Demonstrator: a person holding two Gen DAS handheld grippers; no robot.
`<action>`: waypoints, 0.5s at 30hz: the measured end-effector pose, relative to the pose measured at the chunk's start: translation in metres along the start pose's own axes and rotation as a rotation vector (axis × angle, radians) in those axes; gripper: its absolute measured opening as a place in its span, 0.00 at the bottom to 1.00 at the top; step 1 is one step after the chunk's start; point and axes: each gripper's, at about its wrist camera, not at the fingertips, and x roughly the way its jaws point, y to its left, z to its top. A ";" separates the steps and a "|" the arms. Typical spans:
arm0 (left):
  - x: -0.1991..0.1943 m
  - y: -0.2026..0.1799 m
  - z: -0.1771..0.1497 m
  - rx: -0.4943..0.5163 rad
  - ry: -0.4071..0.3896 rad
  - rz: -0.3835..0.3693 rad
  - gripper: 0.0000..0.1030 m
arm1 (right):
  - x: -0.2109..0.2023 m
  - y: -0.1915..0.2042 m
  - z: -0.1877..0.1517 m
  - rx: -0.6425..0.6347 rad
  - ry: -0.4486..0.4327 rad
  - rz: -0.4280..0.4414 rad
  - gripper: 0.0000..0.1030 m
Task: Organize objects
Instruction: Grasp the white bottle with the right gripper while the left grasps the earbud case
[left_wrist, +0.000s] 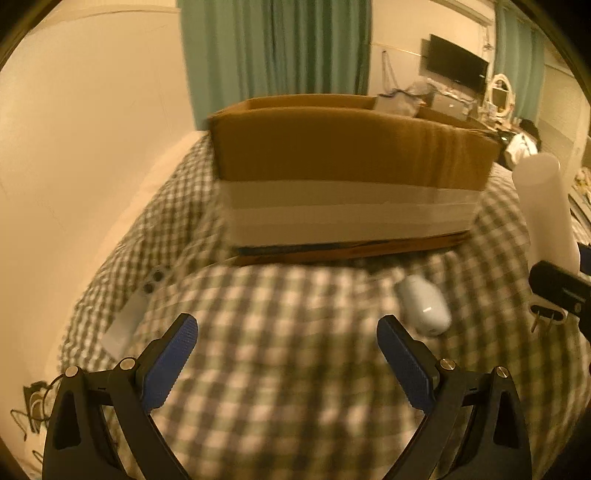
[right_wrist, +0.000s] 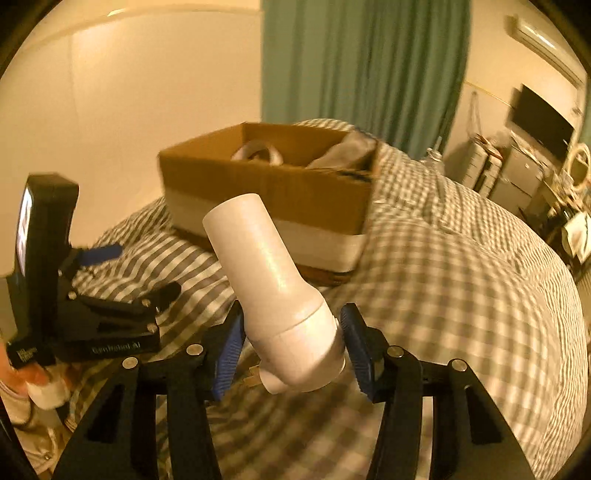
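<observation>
Right tool (right_wrist: 291, 350) is clamped on the white bottle (right_wrist: 273, 295), near the cardboard box (right_wrist: 266, 192) mid-bed. It should clear the rim before releasing. Left tool (left_wrist: 286, 354) hangs wide apart, holding nothing.

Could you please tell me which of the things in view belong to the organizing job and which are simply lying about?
Part of the job:
- tall white plastic bottle, clamped in right gripper
- open brown cardboard box
- small pale-blue rounded bottle on the checked bedspread
- left gripper, open

Lying about:
- green curtain
- black wall television
</observation>
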 end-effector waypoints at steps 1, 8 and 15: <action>0.001 -0.009 0.002 0.019 -0.008 -0.012 0.97 | -0.001 -0.001 0.004 0.004 -0.006 -0.010 0.50; 0.017 -0.053 0.008 0.123 0.009 -0.089 0.97 | -0.013 -0.025 0.001 0.043 -0.026 -0.022 0.50; 0.040 -0.086 0.003 0.194 0.041 -0.140 0.80 | -0.005 -0.037 -0.005 0.090 -0.023 0.022 0.50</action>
